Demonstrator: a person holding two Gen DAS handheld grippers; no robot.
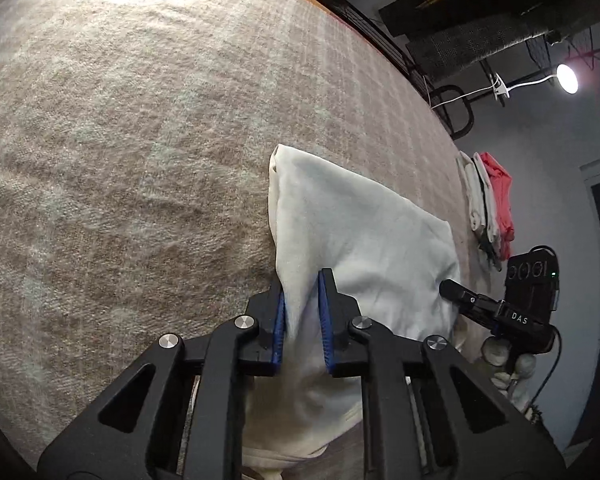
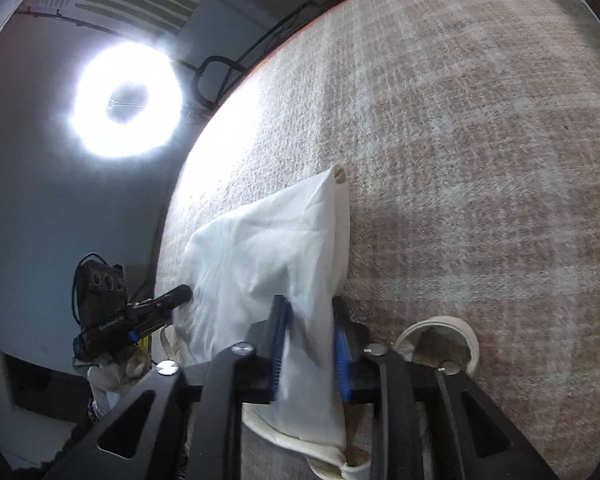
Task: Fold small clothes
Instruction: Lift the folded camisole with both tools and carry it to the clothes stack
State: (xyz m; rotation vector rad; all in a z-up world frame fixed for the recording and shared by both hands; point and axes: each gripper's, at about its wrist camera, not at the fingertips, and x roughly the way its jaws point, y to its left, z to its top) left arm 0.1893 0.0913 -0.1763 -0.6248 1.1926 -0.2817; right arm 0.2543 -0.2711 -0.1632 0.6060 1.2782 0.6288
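A small white garment (image 1: 352,240) hangs stretched between both grippers above a beige checked blanket (image 1: 120,140). My left gripper (image 1: 302,280) is shut on one bottom corner of it, cloth pinched between the blue pads. My right gripper (image 2: 310,306) is shut on the other corner of the same garment (image 2: 268,240). The far end of the garment rests on the blanket (image 2: 460,120). Each gripper shows in the other's view: the right one (image 1: 452,288) at the right, the left one (image 2: 180,294) at the left.
A stack of folded clothes, white and coral (image 1: 490,200), lies at the blanket's right edge. A round cream collar or cuff (image 2: 440,332) lies beside my right gripper. A bright ring light (image 2: 126,100) and a small lamp (image 1: 566,78) stand beyond the bed edge.
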